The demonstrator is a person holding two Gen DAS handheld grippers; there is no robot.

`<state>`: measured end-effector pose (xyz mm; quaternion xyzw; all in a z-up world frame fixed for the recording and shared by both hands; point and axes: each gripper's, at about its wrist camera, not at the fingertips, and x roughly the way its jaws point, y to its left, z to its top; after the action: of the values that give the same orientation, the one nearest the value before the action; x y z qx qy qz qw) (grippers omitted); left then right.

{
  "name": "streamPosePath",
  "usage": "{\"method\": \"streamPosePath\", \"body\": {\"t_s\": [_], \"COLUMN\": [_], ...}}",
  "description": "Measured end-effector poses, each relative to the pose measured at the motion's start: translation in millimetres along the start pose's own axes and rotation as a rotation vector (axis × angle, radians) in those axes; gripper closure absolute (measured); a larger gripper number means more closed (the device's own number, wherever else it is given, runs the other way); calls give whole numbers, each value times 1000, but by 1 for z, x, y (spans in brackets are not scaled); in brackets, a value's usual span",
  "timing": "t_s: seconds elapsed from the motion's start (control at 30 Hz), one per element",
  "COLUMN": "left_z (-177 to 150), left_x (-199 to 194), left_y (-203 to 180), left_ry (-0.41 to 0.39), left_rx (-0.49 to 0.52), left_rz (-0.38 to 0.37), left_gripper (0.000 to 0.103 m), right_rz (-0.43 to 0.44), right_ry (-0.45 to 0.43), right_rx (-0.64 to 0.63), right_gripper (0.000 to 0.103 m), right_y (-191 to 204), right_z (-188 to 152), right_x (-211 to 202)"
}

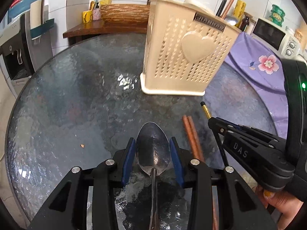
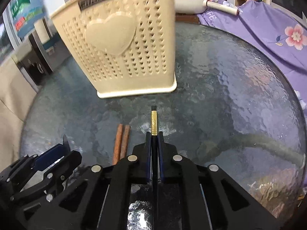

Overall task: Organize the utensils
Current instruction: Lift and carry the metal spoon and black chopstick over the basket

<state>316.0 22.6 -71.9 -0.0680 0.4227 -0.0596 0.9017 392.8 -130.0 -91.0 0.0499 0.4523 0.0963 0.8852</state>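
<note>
A cream perforated utensil holder (image 1: 184, 53) with a heart on its side stands on the round glass table (image 1: 67, 99); it also shows in the right wrist view (image 2: 122, 44). Chopsticks and a spoon stick out of its top. My left gripper (image 1: 152, 143) is shut on a metal spoon (image 1: 153, 151), gripping the bowl at its sides. My right gripper (image 2: 154, 136) is shut on a black chopstick with a gold band (image 2: 154, 122), tip pointing at the holder. A pair of brown chopsticks (image 1: 192, 136) lies on the table between the grippers, also in the right wrist view (image 2: 121, 141).
A purple floral cloth (image 1: 255, 57) covers the surface to the right, with a microwave (image 1: 274, 36) behind. A wooden shelf (image 1: 107, 26) with cups and bottles stands at the back. A water dispenser (image 1: 17, 49) is at the left. A white pot (image 2: 190, 2) sits behind the holder.
</note>
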Motion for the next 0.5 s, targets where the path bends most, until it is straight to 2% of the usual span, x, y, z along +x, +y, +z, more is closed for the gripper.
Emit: {"method": "streamPosePath", "body": {"t_s": [0.17,0.5], "left_z": [11,23], "left_x": [-26,-74], "left_y": [-6,-27], "left_ry": [-72,-204], "left_rx": [13,66], "left_rz": [-22,-48], "left_gripper": [67,67], "right_rz": [62,168], "right_ry": [-100,-320], "right_rx": [5,-35], "right_gripper": [96,96], "right_y": [-9,-19], "right_z": [8,21], "right_x": [-34,-129]}}
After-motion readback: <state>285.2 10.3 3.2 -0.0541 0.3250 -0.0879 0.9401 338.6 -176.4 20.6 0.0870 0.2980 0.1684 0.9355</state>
